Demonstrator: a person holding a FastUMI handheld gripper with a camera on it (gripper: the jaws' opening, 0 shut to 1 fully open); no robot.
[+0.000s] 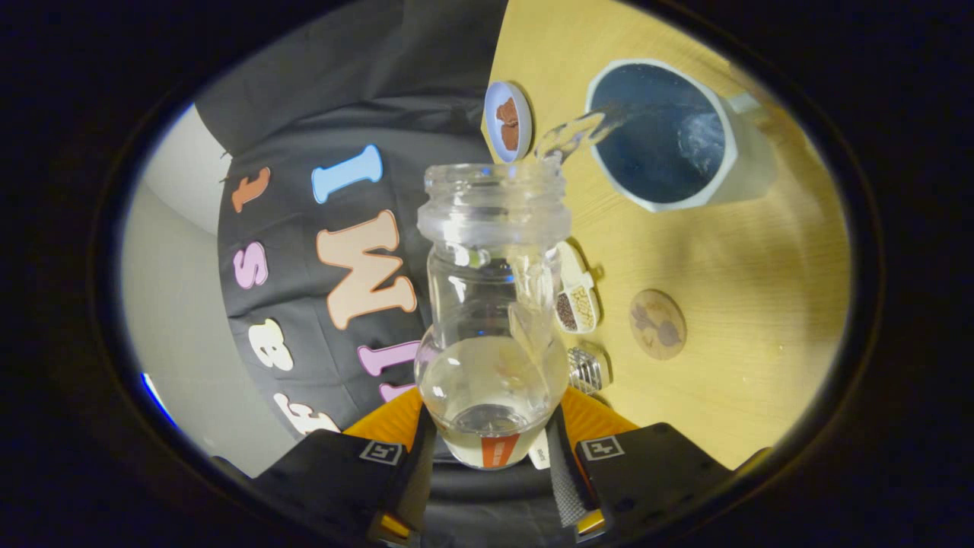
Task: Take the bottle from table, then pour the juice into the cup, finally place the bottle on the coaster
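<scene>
Counter (pixel 746 251): wooden coaster (pixel 657 323), small packets (pixel 576 298), round dish (pixel 508 122) near cup (pixel 663 135). Tongs (pixel 491 457) clamp clear glass bottle (pixel 493 304), tipped sideways; juice stream (pixel 582 131) entering cup.

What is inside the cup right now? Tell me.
A clear stream from the tilted bottle, held between the fingers, pours into the cup. Its interior looks dark; the liquid level cannot be made out.

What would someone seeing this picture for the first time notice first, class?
The clear bottle clamped between the jaws of the gripper stands out, tipped so a stream of juice runs from its mouth. The stream lands in the white cup beyond the bottle on the wooden table. A round coaster lies nearer, bare.
</scene>
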